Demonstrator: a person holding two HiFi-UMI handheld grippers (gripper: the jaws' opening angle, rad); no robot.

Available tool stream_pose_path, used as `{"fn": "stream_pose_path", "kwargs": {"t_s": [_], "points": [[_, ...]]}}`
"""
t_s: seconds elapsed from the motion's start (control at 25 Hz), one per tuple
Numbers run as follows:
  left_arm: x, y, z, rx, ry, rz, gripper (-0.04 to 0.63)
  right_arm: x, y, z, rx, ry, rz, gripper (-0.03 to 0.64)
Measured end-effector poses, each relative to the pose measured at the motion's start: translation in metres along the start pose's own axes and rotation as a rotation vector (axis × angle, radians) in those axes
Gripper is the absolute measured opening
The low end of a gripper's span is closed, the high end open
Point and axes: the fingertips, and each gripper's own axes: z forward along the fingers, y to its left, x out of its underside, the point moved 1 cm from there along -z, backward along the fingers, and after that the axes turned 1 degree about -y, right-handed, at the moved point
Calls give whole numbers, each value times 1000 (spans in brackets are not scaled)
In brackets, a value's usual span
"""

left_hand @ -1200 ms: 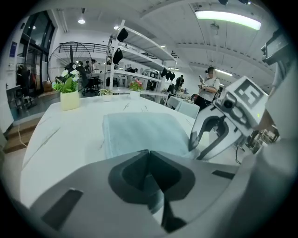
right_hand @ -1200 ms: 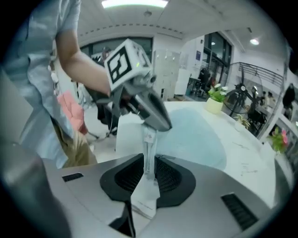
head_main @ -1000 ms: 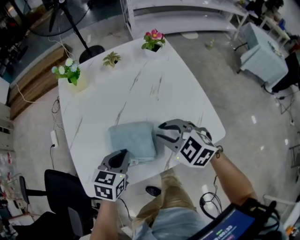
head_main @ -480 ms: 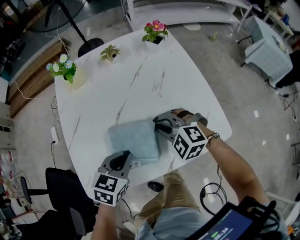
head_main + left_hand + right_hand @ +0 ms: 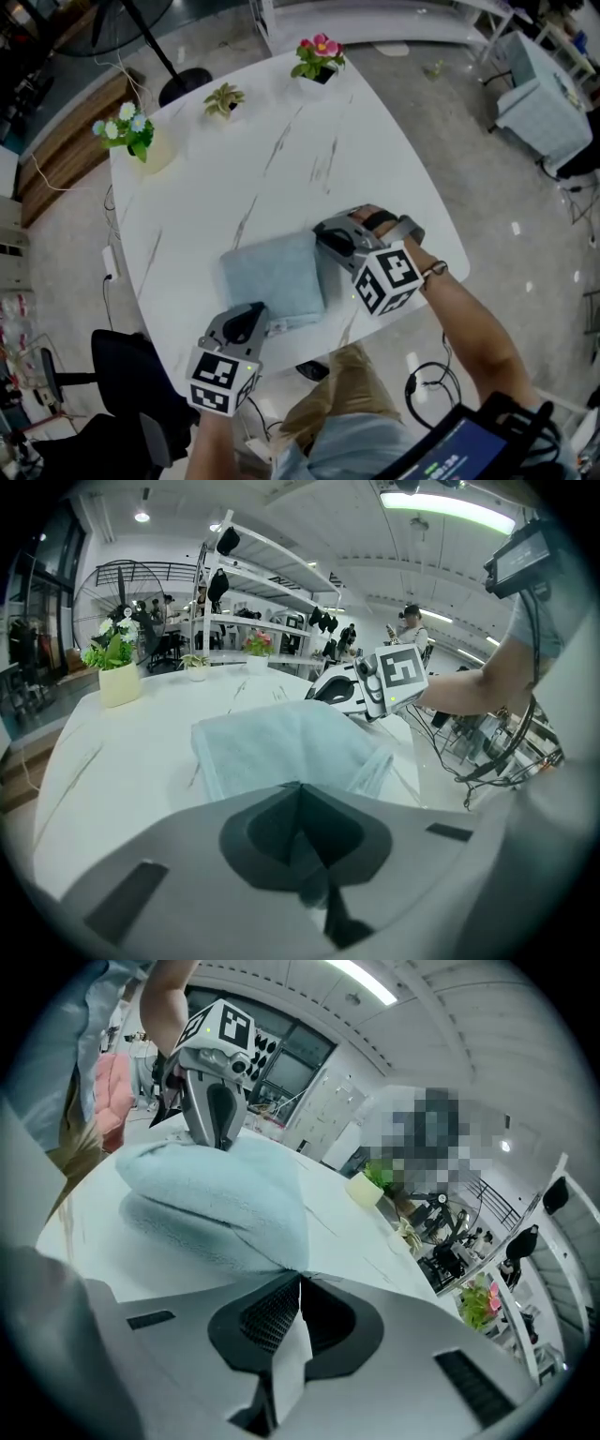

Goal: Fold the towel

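A light blue towel (image 5: 274, 279), folded into a thick rectangle, lies near the front edge of the white marble table (image 5: 281, 159). My left gripper (image 5: 253, 321) sits at the towel's near corner, its jaws shut with a bit of cloth caught between them (image 5: 300, 789). At the towel's right edge, my right gripper (image 5: 328, 246) has just been closing and is now shut on a fold of the cloth (image 5: 300, 1279). From the right gripper view the towel (image 5: 216, 1199) bulges up, with the left gripper (image 5: 214, 1082) behind it. The left gripper view shows the towel (image 5: 281, 742) and the right gripper (image 5: 366, 682) beyond.
Three small flower pots stand along the table's far edge: pink (image 5: 319, 56), green (image 5: 223, 98), white-flowered (image 5: 131, 136). A black chair (image 5: 122, 375) is at the front left, and a fan stand (image 5: 183, 84) is behind the table.
My right gripper has moved left to the towel's right edge, rolled, and closed on the cloth. The left gripper has stayed at the near corner.
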Motion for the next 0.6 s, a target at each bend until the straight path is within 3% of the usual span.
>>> {"fn": "stream_pose_path", "kwargs": {"t_s": [0.12,0.24,0.32,0.44,0.52,0.6], "points": [[-1,0,1,-5,-6,-1,8,9,3,10,-10,24,-15,20],[0,1,3,-18,-11,-8,8,11,2,15,-32,54,39,19],[1,1,3,-20,-11,-14,8,10,-4,5,-50,79,105,67],[1,0,3,-15,-11,-15,8,-3,-9,-31,-75,67,145,84],[0,0,3,-14,-12,-15,8,-28,13,-54,-143,20,60,97],[0,1,3,-14,-15,-16,8,-51,54,-66,-224,-14,-106,177]]}}
